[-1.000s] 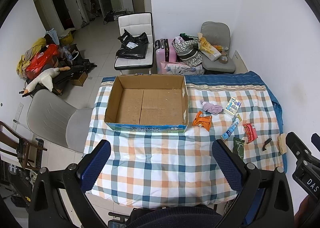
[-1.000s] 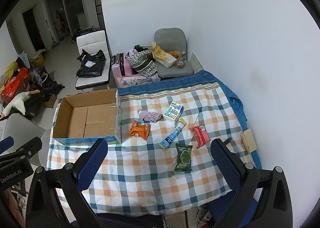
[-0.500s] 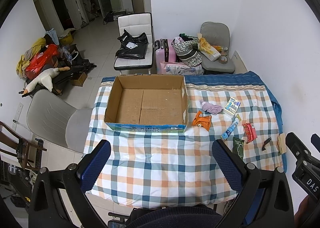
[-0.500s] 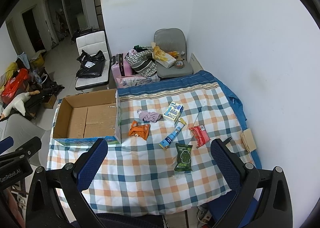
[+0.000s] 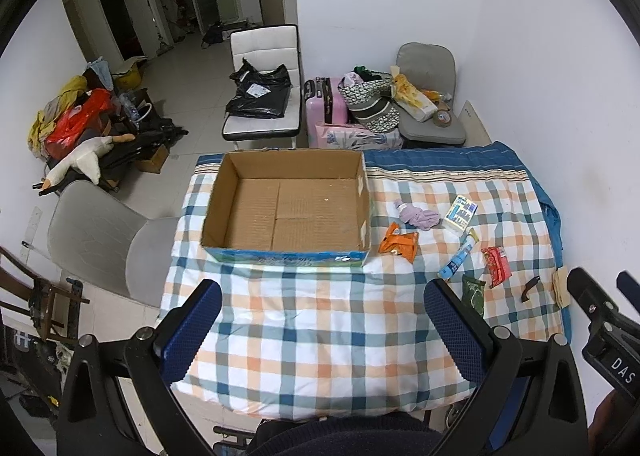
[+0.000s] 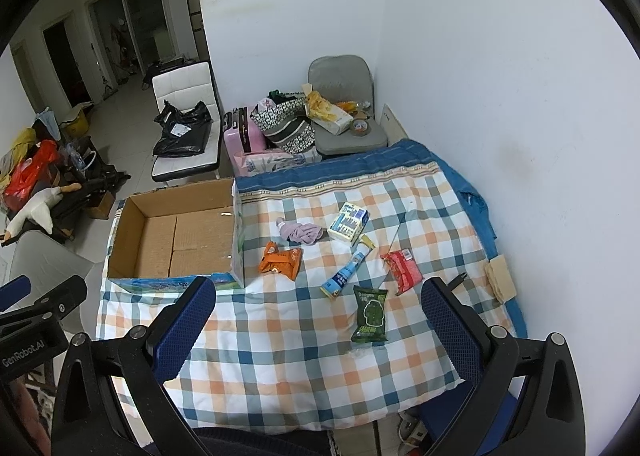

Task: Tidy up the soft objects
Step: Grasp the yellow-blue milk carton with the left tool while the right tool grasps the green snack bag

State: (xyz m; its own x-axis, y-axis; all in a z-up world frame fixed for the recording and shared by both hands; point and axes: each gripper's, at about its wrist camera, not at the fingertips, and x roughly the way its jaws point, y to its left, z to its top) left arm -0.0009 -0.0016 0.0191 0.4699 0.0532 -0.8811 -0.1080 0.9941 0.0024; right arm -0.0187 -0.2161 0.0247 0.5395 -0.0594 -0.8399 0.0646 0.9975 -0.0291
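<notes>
Print on the green packet (image 6: 370, 314) is too small to read; in the left wrist view a gripper finger (image 5: 456, 330) covers its lower part

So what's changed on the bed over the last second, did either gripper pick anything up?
Nothing visibly changed. Both the left gripper and the right gripper hang open and empty above the checked blanket, the cardboard box has nothing in it, and the purple cloth and the packets lie where they were.
</notes>
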